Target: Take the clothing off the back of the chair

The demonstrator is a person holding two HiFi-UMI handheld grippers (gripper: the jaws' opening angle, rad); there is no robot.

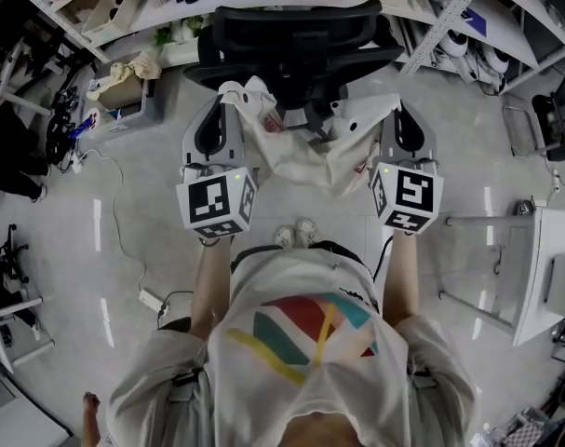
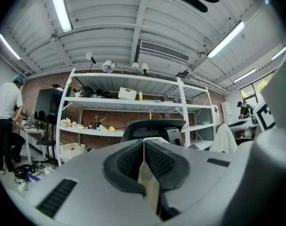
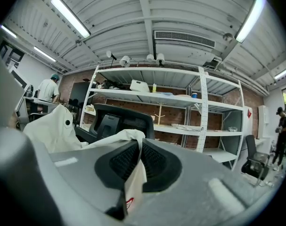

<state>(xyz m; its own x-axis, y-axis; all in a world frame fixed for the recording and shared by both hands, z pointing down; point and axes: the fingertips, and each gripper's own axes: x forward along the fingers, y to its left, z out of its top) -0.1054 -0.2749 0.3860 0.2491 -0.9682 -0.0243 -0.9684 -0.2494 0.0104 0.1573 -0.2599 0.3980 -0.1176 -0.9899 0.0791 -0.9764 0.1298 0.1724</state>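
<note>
**Between two shut grippers, a pale garment hangs just short of the chair**

Nearest the camera, in the head view, the person's forearms reach forward, a gripper in each hand. The left gripper [image 1: 224, 110] has its jaws closed on one upper edge of the clothing [image 1: 305, 161]. Its own view shows a thin fold of cream cloth pinched between the ribbed pads. The right gripper [image 1: 400, 115] is closed in the same way on the opposite edge, where a fold with a small red mark hangs below the jaws.

The clothing sags in a slack curve from one grip to the other, over the floor [image 1: 124, 250]. Its middle lies close to the black chair [image 1: 291, 35], and I cannot tell whether any cloth touches the chair there.

By its looks the fabric is light, soft and limp. It will drape and swing rather than hold a shape, and a loose fold could catch on an armrest or the backrest. Holding it at two well-separated points near the top edge seems sound, since this spreads the cloth.

Beyond the chair stands a white shelf [image 2: 128, 102] carrying boxes.
</note>
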